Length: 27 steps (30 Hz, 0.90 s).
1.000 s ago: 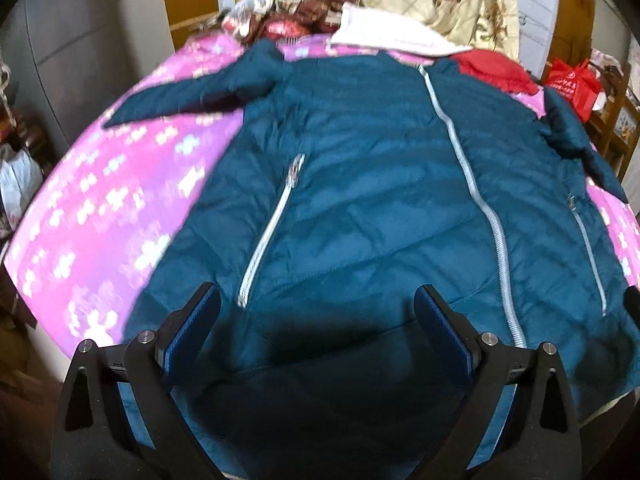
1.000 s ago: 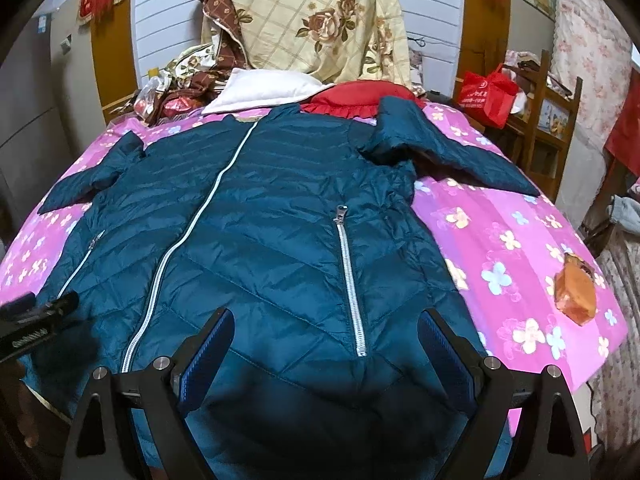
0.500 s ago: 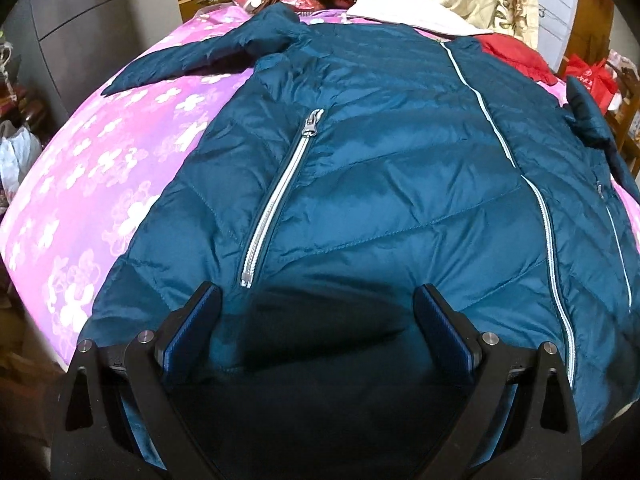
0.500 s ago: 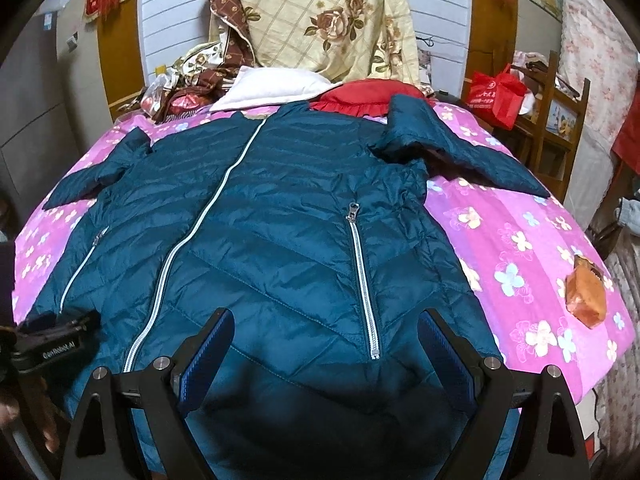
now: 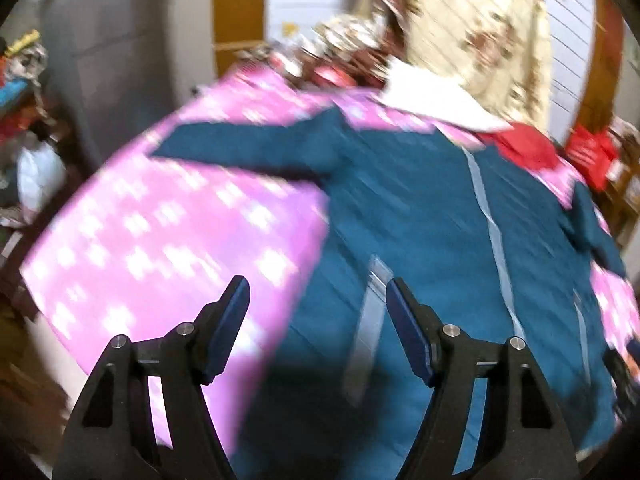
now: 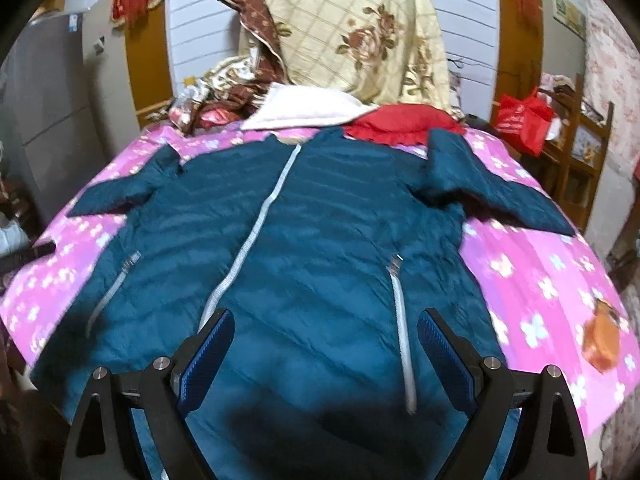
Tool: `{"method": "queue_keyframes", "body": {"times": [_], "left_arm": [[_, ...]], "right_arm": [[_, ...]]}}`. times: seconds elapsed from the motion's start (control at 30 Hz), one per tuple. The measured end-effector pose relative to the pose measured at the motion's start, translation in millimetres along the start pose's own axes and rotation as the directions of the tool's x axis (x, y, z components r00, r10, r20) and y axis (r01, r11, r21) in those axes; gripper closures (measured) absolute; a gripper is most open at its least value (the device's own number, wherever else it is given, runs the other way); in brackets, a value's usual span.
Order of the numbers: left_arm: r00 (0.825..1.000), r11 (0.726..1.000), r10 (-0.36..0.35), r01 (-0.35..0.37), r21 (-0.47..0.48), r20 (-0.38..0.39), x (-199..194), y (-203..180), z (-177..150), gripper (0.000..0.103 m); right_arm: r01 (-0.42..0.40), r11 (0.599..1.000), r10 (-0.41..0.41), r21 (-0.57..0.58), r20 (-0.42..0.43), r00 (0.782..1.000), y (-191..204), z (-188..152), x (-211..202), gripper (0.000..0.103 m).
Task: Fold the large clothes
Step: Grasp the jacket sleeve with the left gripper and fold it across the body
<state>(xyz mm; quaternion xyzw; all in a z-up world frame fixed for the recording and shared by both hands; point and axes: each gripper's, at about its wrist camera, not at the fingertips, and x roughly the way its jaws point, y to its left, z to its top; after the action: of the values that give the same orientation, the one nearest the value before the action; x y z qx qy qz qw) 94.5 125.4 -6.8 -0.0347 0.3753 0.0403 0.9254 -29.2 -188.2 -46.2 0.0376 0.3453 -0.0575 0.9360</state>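
A wide bed under a pink flowered bedspread (image 6: 552, 280) fills both views, with a heap of quilts and a cream floral blanket (image 6: 360, 40) at twelve o'clock by the wall. Spread flat across it, front up and zipped, lies the teal puffer jacket (image 6: 320, 240): collar toward twelve o'clock, hem toward six, one sleeve reaching out to ten o'clock and the other to three.

A red cushion (image 6: 400, 124) and a white pillow (image 6: 304, 112) sit just beyond the collar. A small orange packet (image 6: 600, 340) lies on the spread at four o'clock, well apart from the jacket.

The right gripper (image 6: 326, 356) hovers over the hem between the centre zip and a pocket zip, jaws wide, nothing between them. The left gripper (image 5: 318, 324) hangs above the jacket's side edge; its view is smeared, its jaws are closing, and no cloth is caught between them.

Judging by this layout, folding has not begun. A sound first step would be taking the ten o'clock sleeve by its cuff and laying it across the chest. Puffer fabric is slippery and springy, so bite deep, pinch both layers, and drag low rather than lifting high.
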Motion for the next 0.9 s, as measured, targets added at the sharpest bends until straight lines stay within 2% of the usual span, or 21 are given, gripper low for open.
{"method": "queue_keyframes", "body": {"times": [0.1,0.17,0.3,0.37,0.43,0.47,0.63,0.73,0.9], "left_arm": [[0.998,0.997,0.061,-0.061,-0.044,0.009,27,39,44,0.032],[0.996,0.991,0.085,-0.086,-0.106,-0.006,60,80,79,0.032],[0.997,0.964,0.031,-0.049,-0.262,-0.073,129,148,120,0.032],[0.994,0.933,-0.021,-0.019,-0.360,-0.106,165,179,129,0.032],[0.988,0.890,-0.090,0.023,-0.455,-0.125,200,205,133,0.032],[0.985,0.869,-0.113,0.037,-0.493,-0.127,205,212,127,0.032],[0.973,0.786,-0.208,0.109,-0.609,-0.094,259,244,135,0.032],[0.972,0.756,-0.217,0.109,-0.645,-0.090,284,259,140,0.032],[0.974,0.724,-0.217,0.114,-0.681,-0.068,309,277,150,0.032]], "right_arm": [[-0.017,0.999,0.017,0.028,-0.014,1.000,-1,7,12,0.011],[-0.029,0.999,0.030,0.037,-0.033,0.999,-3,8,21,0.011],[-0.018,0.999,0.022,0.048,-0.068,0.997,-11,7,41,0.011],[-0.002,0.998,0.006,0.060,-0.078,0.997,-18,7,52,0.011],[0.015,0.997,-0.009,0.071,-0.089,0.996,-23,6,60,0.011],[0.027,0.997,-0.019,0.079,-0.095,0.995,-26,7,65,0.011],[0.079,0.991,-0.068,0.107,-0.106,0.992,-39,9,77,0.011],[0.109,0.988,-0.097,0.111,-0.114,0.989,-44,15,84,0.011],[0.130,0.984,-0.118,0.119,-0.101,0.988,-46,24,89,0.011]]}}
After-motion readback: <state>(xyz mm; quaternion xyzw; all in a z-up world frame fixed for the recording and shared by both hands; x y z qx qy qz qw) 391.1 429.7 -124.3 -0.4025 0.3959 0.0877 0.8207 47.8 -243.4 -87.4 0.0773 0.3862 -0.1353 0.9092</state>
